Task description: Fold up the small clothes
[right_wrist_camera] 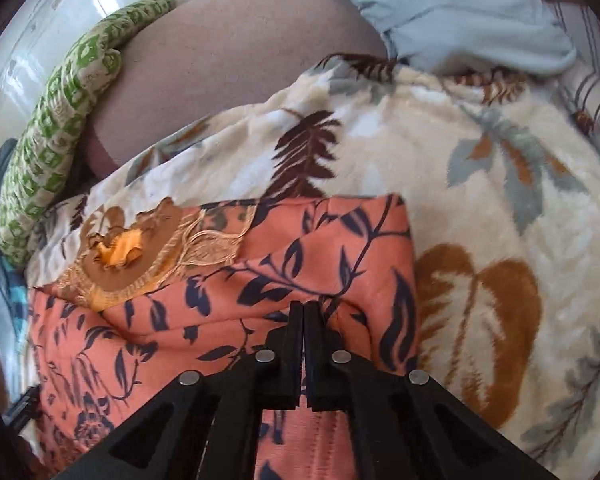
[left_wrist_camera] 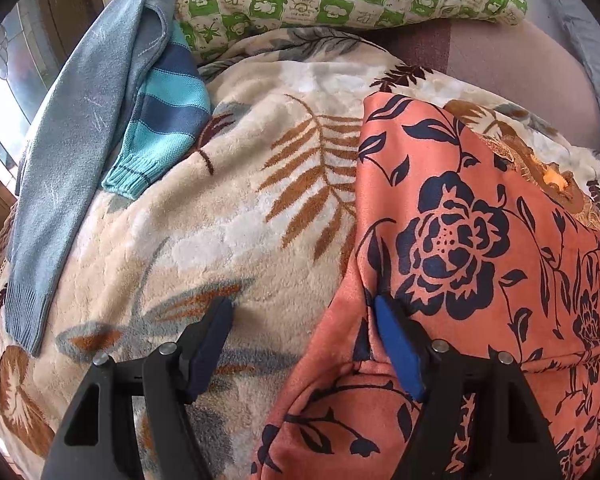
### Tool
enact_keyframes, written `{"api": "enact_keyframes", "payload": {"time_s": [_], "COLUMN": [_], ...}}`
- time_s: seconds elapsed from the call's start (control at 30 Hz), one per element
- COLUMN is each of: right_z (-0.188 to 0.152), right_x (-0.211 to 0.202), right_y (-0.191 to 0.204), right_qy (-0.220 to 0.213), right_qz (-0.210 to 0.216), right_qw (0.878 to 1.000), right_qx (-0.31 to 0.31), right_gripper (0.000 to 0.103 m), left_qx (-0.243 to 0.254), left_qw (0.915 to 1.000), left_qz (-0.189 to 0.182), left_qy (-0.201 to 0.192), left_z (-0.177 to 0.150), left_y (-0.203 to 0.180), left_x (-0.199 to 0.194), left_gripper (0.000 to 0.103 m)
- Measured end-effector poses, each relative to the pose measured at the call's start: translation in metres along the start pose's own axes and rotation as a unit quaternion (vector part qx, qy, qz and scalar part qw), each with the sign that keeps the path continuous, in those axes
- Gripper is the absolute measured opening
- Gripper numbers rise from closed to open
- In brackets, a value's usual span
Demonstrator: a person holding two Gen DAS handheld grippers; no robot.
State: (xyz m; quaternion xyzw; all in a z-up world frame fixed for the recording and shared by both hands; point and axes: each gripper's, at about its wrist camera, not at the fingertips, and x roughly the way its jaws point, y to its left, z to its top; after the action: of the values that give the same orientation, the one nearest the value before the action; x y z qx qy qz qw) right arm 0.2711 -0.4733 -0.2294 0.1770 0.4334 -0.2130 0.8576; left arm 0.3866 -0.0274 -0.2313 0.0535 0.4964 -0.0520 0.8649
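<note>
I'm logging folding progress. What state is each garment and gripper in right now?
orange floral garment: partly folded, lying on the blanket.
grey-blue sweater: unfolded, spread out.
striped teal sweater: unfolded, partly under the grey-blue one.
left gripper: open, straddling the orange garment's edge.
right gripper: shut, over the orange garment.

Bare blanket (left_wrist_camera: 228,216) lies open between the orange garment (left_wrist_camera: 460,248) and sweaters (left_wrist_camera: 100,120).

Orange floral garment (left_wrist_camera: 480,240) runs off frame right and bottom in my left wrist view; full outline unknown. Under garment, blanket (left_wrist_camera: 220,220) hidden. Right hand-held gripper (right_wrist_camera: 303,312): can't tell if garment pinched between closed tips. Left of garment, grey sweater (left_wrist_camera: 72,132) covers most of striped sweater (left_wrist_camera: 168,120).
</note>
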Motion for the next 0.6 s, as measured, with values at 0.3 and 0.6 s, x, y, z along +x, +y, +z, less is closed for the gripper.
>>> {"api": "enact_keyframes", "payload": {"time_s": [0.3,0.6], "right_z": [-0.011,-0.078], "right_x": [-0.051,-0.042], "right_y": [-0.047,0.006], "right_qy": [-0.034,0.053], "right_qz": [0.087,0.127], "right_qw": [0.993,0.991], "right_qx": [0.077,-0.005], "right_gripper": [0.008,0.006], "left_qx": [-0.003,-0.018], "left_qw": [1.0,0.9993], "left_qz": [0.005,0.005], "left_qy": [-0.003,0.033], "left_z": [-0.013,-0.021], "left_y": [-0.001,0.004], "left_x": [-0.015,-0.034], "left_gripper": [0.075,0.074]}}
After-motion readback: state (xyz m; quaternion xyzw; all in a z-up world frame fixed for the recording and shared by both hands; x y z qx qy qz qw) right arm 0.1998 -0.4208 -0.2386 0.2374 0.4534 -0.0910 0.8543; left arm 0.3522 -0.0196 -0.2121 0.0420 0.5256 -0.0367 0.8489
